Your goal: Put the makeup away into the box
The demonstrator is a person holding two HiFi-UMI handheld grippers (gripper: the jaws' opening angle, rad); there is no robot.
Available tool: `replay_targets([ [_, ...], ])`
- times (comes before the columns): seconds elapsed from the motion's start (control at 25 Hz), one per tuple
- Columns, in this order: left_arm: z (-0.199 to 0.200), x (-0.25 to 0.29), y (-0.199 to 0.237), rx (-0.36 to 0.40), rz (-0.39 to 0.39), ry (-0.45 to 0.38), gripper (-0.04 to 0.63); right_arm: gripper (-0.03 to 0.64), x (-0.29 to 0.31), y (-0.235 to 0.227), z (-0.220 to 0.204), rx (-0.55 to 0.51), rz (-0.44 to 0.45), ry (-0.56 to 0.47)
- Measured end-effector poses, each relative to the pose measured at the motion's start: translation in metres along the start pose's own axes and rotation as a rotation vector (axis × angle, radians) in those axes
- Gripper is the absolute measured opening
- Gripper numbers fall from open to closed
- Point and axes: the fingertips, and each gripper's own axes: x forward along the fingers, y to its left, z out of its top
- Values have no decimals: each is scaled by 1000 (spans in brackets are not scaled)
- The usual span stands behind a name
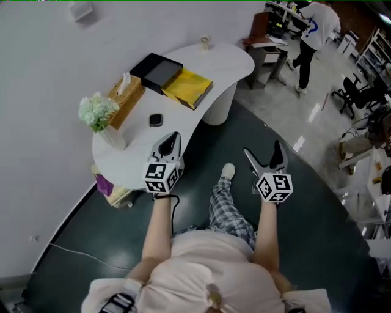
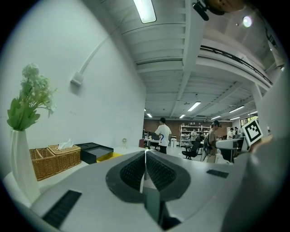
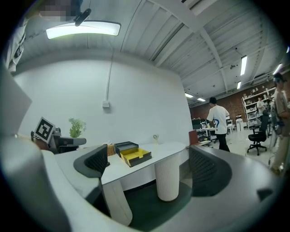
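Black compact (image 1: 156, 120): flat on white table (image 1: 226, 58), 11 o'clock of left gripper (image 1: 173, 137).
Yellow-lined box (image 1: 187, 87): open, 1 o'clock of compact.
Left gripper: jaws pressed together, empty.
Right gripper (image 1: 263, 150): jaws spread, empty.

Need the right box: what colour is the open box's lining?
Yellow; the box shows best in the head view.

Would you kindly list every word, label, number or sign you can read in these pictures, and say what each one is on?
No readable words or numbers anywhere.
Left tool cube and right tool cube: black-and-white square patterns, no letters.
White shirt across the room: a blue mark, too blurred to read.
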Motion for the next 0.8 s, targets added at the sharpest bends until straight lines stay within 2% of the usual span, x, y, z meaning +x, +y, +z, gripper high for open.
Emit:
replay_targets([
  [0.24,-2,96,30,13,88,-19,28,549,114,-64,-1,11,53,10],
  [0.48,11,169,85,-27,272,8,28,549,262,-95,31,-11,229,46],
  [0.6,24,182,112,-33,379,-4,28,549,330,-82,41,-8,347,52],
  [0.8,29,166,139,-7,547,15,28,549,403,-30,38,-11,558,94],
])
